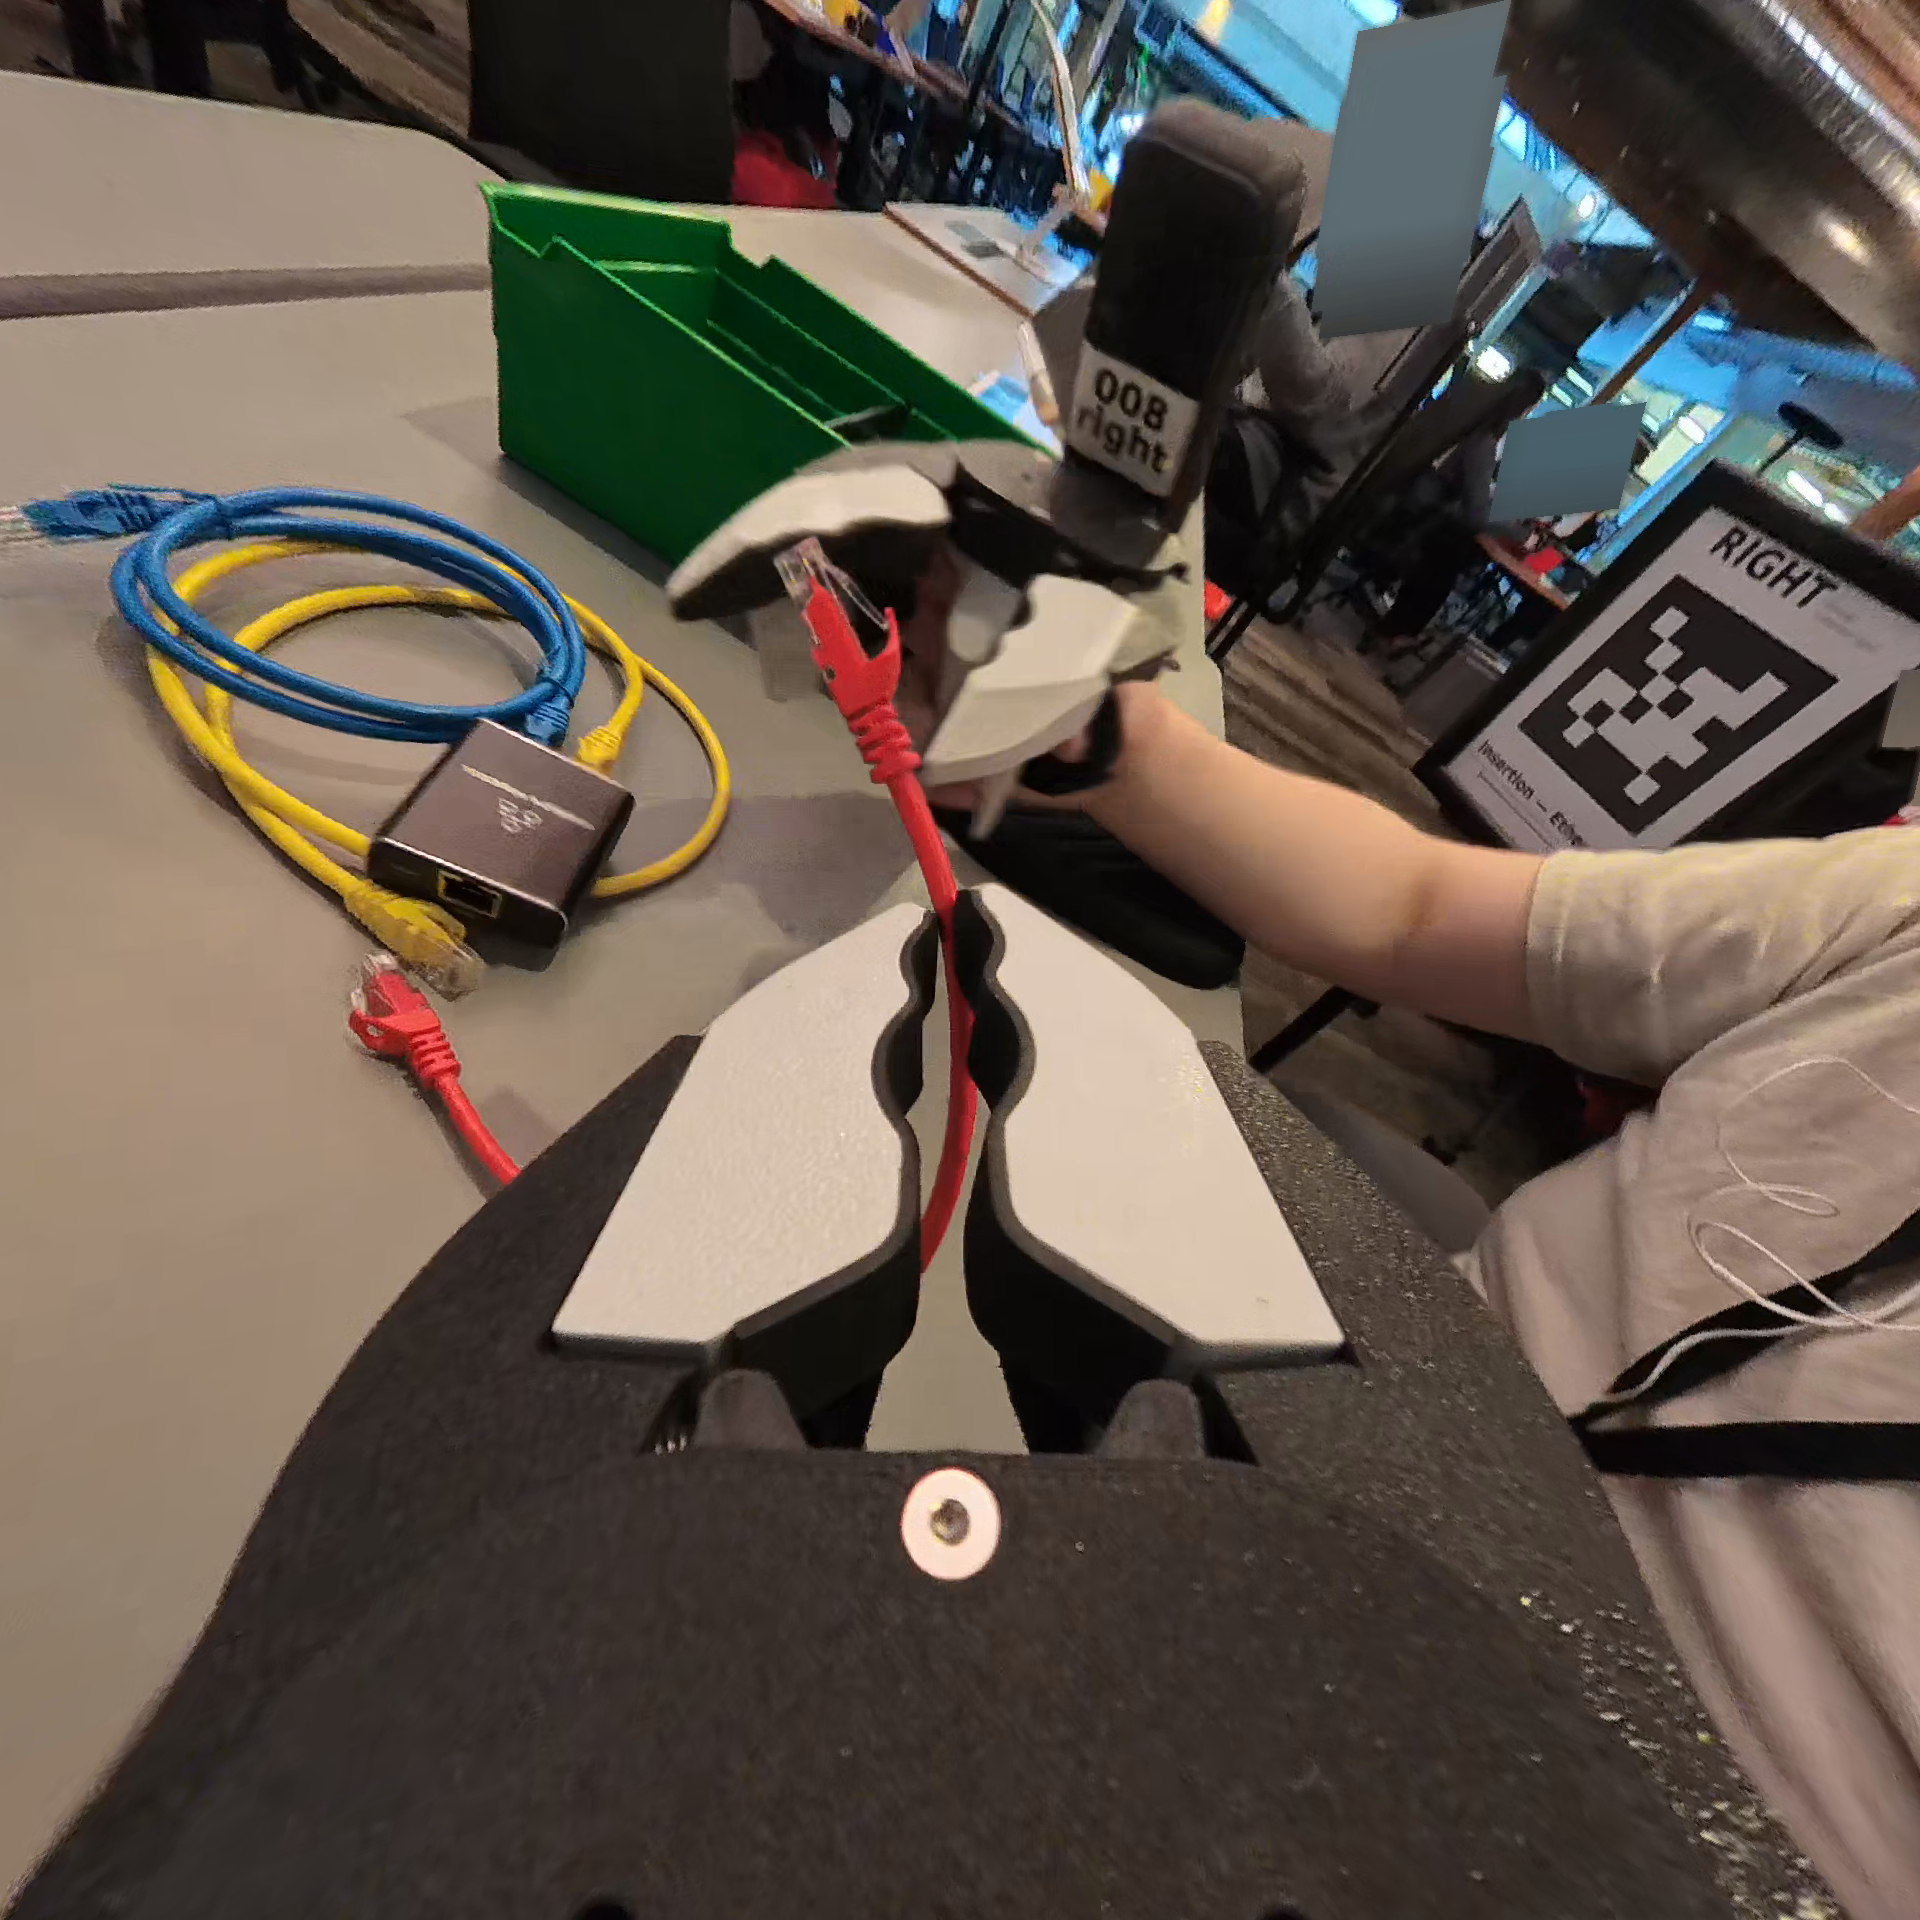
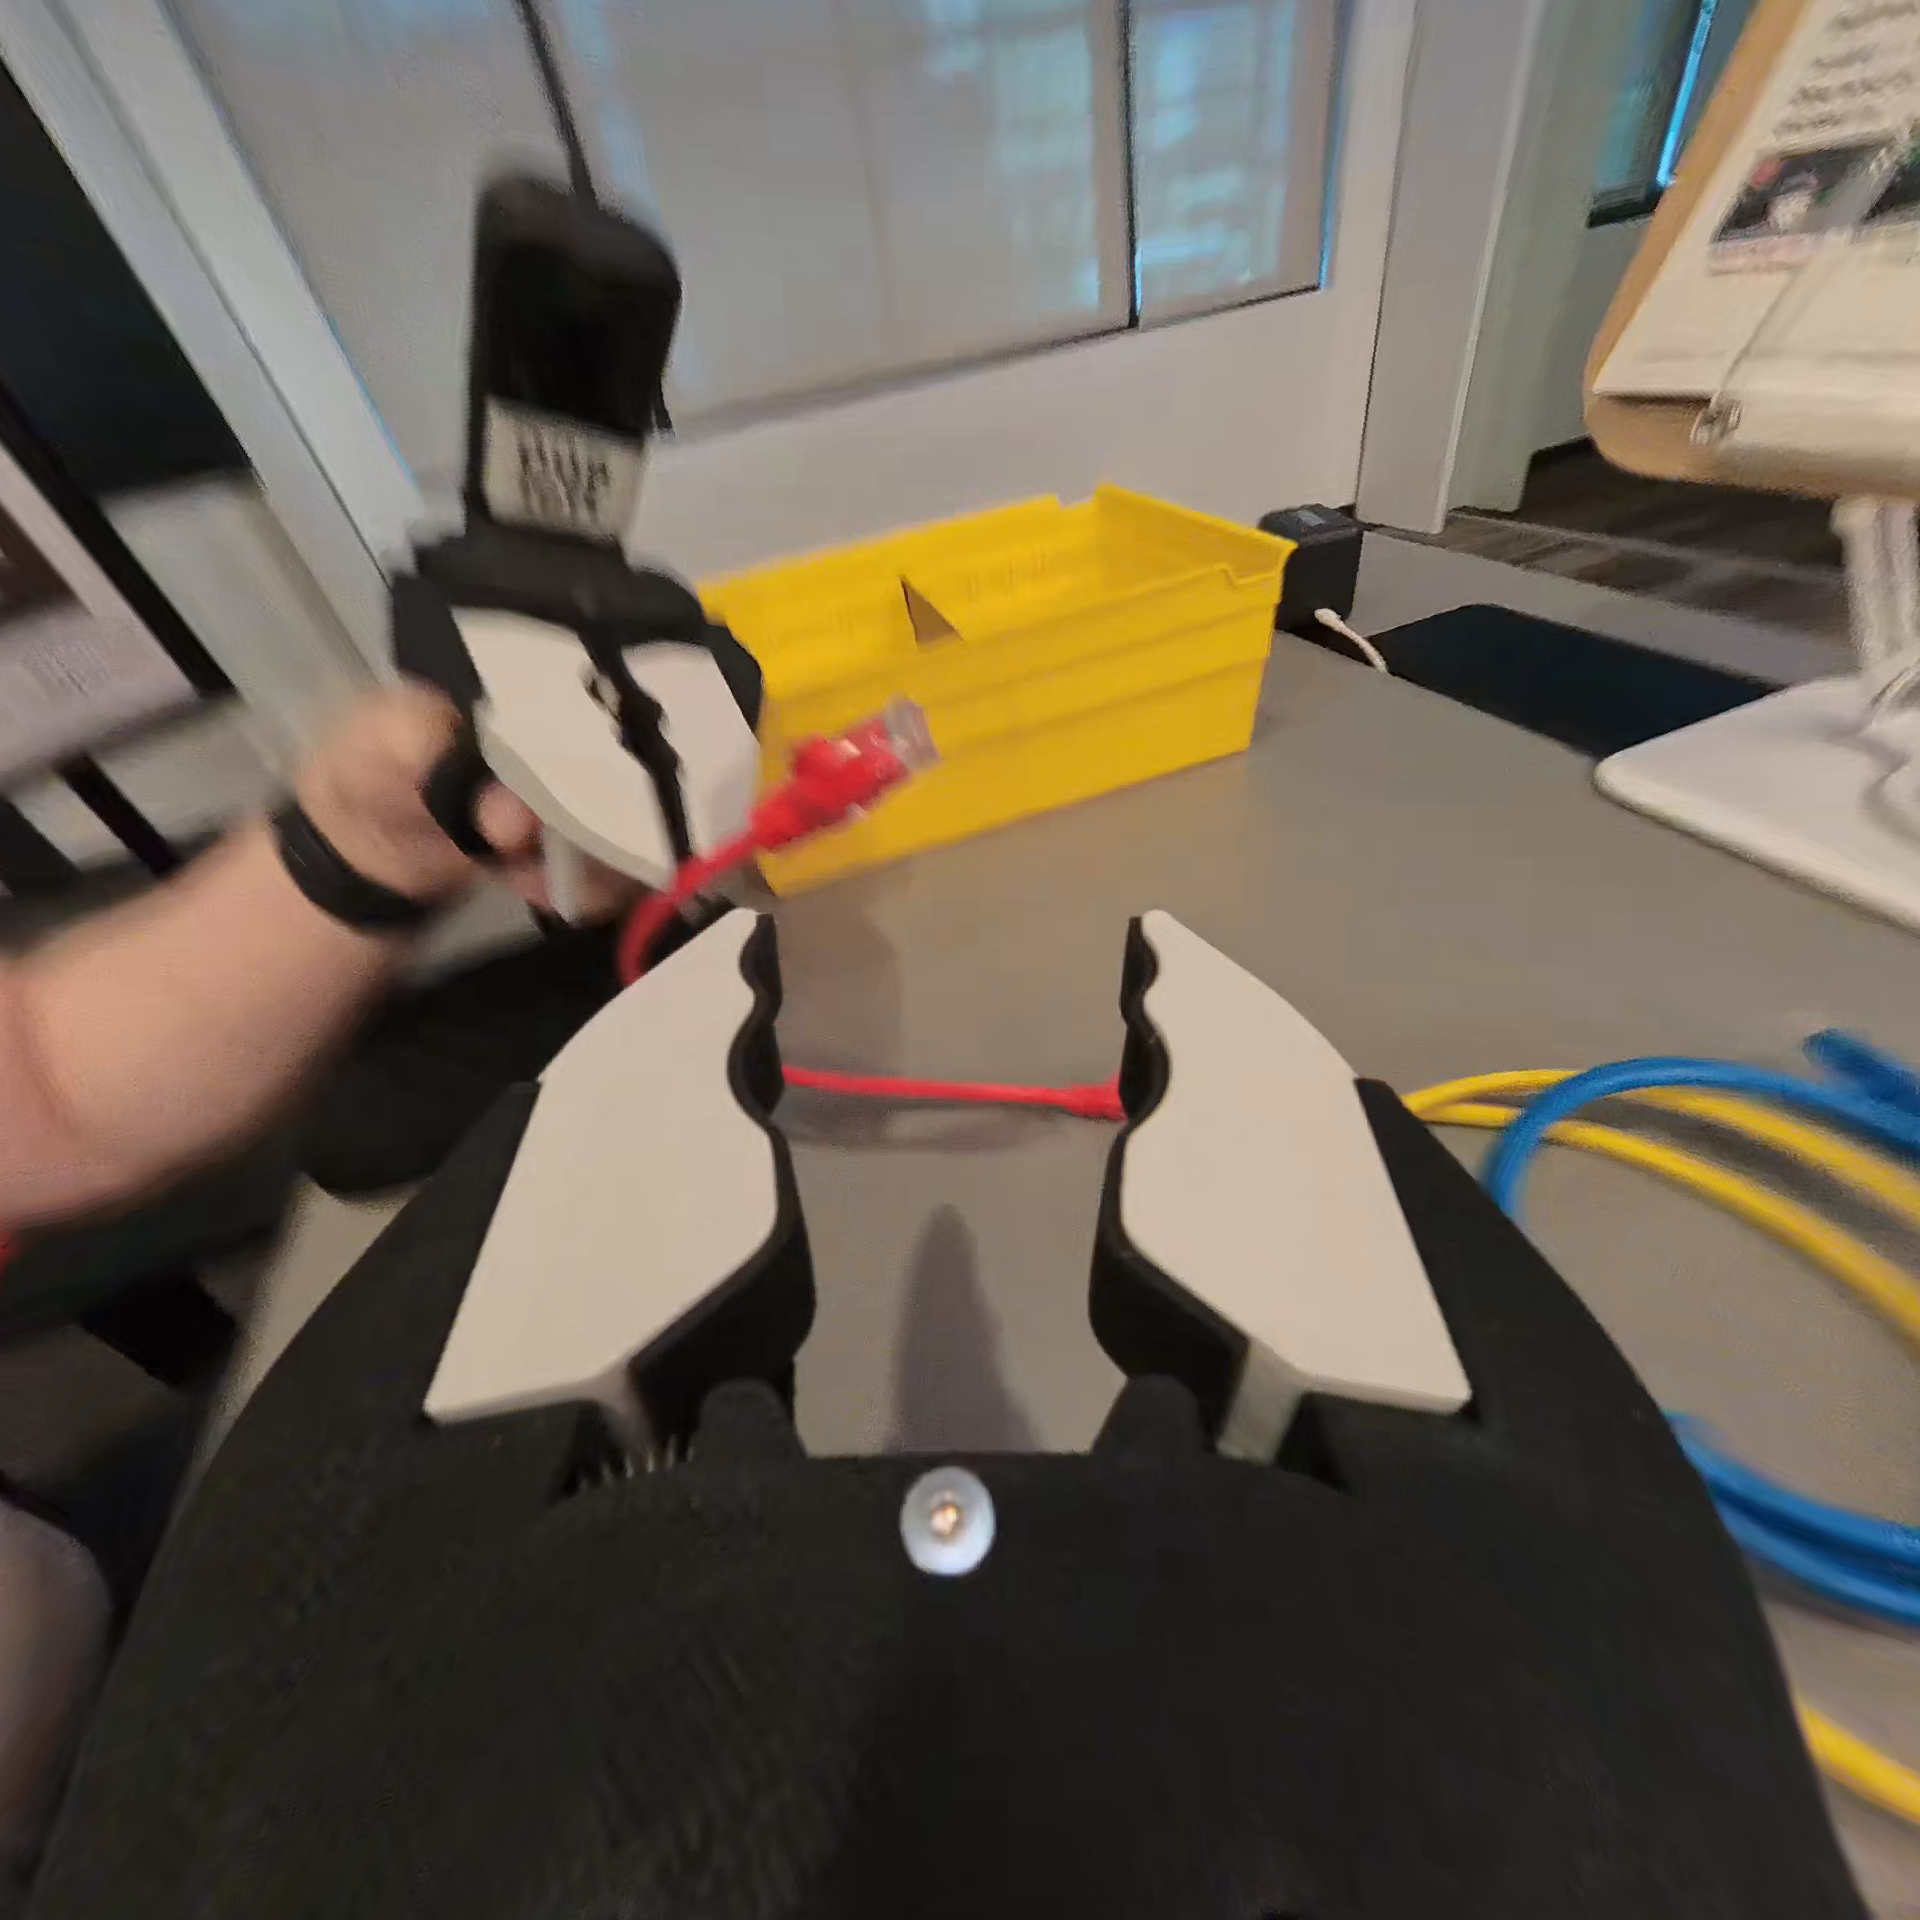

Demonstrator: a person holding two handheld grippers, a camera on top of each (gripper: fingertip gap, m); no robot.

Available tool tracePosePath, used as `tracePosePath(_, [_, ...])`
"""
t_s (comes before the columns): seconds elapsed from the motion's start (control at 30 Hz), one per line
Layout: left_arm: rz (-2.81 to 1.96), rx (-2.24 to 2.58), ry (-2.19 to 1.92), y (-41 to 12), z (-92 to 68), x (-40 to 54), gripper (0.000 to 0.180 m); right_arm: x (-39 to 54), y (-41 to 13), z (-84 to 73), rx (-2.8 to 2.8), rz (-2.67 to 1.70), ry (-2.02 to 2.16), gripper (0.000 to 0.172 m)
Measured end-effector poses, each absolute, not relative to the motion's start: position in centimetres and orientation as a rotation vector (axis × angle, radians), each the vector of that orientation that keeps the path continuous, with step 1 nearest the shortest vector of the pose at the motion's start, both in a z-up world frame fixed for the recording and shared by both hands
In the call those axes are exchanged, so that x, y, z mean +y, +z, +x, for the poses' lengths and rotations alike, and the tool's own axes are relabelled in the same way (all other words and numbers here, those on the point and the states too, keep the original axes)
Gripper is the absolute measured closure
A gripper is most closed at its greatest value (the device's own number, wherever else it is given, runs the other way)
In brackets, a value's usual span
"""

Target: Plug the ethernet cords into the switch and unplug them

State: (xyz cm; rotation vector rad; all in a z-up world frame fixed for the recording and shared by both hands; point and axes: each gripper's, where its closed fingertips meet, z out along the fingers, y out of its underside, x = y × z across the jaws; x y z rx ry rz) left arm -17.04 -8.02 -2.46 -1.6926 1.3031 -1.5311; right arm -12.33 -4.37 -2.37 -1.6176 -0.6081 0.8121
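My left gripper [image 1: 951, 914] pinches the red cord [image 1: 935, 862] at frame centre, its plug [image 1: 831, 613] raised above. My right gripper [image 2: 948, 935] gapes wide, holding nothing (cord crossing the table beneath). The switch [image 1: 499, 821] sits left of centre.

Grey table [image 1: 208, 364] = landmark, seam across top. Behind table, right wrist view: white-framed windows [image 2: 904, 156] w/ pale blinds, daylight thru. White base [image 2: 1766, 790] on table's far right corner, clipped papers on board [image 2: 1787, 260] above it. Dark mat [image 2: 1558, 665] at table's back edge. Past table, left wrist view: more tables, blue-lit bkgd, metal duct [image 1: 1714, 135] overhead, dark wood-look floor [image 1: 1340, 675] beside table, framed marker sign [image 1: 1683, 675] standing there.
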Motion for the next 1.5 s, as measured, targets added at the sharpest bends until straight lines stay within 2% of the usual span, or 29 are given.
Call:
tracePosePath(0.03, [-1.687,1.279,-1.527,-2.5,-16.9,-7.8,0.178,-5.1,-1.6,-13.1,-0.537,-1.602,0.929,0.109])
tracePosePath(0.1, [-1.676,1.275,-1.494,-2.7,-16.6,-7.9,0.178,-5.6,-0.7,-14.4,-0.403,-1.583,1.107,0.122])
tracePosePath(0.17, [-1.649,1.266,-1.456,-2.5,-16.1,-8.0,0.178,-5.5,-0.7,-15.4,-0.322,-1.580,1.217,0.122])
tracePosePath(0.2, [-1.641,1.259,-1.441,-2.5,-15.8,-7.9,0.178,-5.4,-0.9,-15.7,-0.299,-1.596,1.245,0.130])
tracePosePath(0.23, [-1.624,1.245,-1.433,-2.3,-15.6,-7.9,0.178,-5.4,-1.1,-15.8,-0.287,-1.606,1.267,0.156])
tracePosePath(0.33, [-1.549,1.221,-1.484,-1.1,-15.4,-8.4,0.174,-6.3,0.9,-15.6,-0.291,-1.491,1.383,0.163])
tracePosePath(0.43, [-1.527,1.164,-1.405,0.7,-16.2,-7.1,0.131,-7.2,1.9,-15.2,-0.410,-1.484,1.316,0.163])
tracePosePath(0.47, [-1.503,1.143,-1.387,1.6,-16.5,-6.6,0.127,-7.3,2.1,-15.0,-0.452,-1.495,1.258,0.163])
tracePosePath(0.5, [-1.473,1.147,-1.383,2.5,-16.6,-6.5,0.133,-7.4,2.3,-15.0,-0.498,-1.506,1.199,0.163])
tracePosePath(0.7, [-1.489,1.289,-1.442,4.8,-13.9,-7.9,0.135,-7.9,2.1,-16.1,-0.778,-1.575,0.887,0.163])
tracePosePath(0.73, [-1.506,1.309,-1.425,4.7,-13.4,-7.8,0.140,-7.9,2.0,-16.1,-0.807,-1.585,0.854,0.162])
tracePosePath(0.8, [-1.497,1.379,-1.476,4.8,-13.0,-8.7,0.169,-7.7,1.7,-15.7,-0.836,-1.601,0.796,0.162])
tracePosePath(0.87, [-1.515,1.331,-1.488,5.1,-12.6,-8.2,0.170,-7.3,2.3,-15.0,-0.779,-1.563,0.778,0.162])
tracePosePath(0.9, [-1.520,1.281,-1.501,5.4,-12.4,-7.8,0.170,-7.1,2.8,-14.6,-0.729,-1.520,0.751,0.158])
tracePosePath(0.97, [-1.535,1.141,-1.586,6.5,-12.1,-7.1,0.171,-6.1,3.8,-13.1,-0.582,-1.431,0.609,0.129])
tracePosePath(1.0, [-1.532,1.052,-1.633,7.2,-12.1,-6.6,0.171,-6.0,4.3,-12.4,-0.514,-1.376,0.532,0.126])
tracePosePath(1.17, [-1.523,0.729,-1.694,8.2,-11.9,-4.5,0.170,-7.8,6.9,-10.6,-0.296,-1.237,0.213,0.138])
tracePosePath(1.2, [-1.518,0.687,-1.683,8.1,-12.0,-4.0,0.171,-9.4,8.0,-11.0,-0.293,-1.153,0.180,0.144])
tracePosePath(1.27, [-1.517,0.601,-1.696,8.1,-12.3,-3.0,0.170,-11.9,8.2,-13.4,-0.387,-1.058,0.192,0.171])
tracePosePath(1.4, [-1.504,0.500,-1.814,8.7,-12.7,-2.4,0.171,-9.1,4.1,-15.0,-0.385,-1.278,0.406,0.161])
tracePosePath(1.5, [-1.497,0.501,-1.812,9.1,-12.6,-2.8,0.171,-7.9,4.5,-13.5,-0.330,-1.266,0.390,0.159])
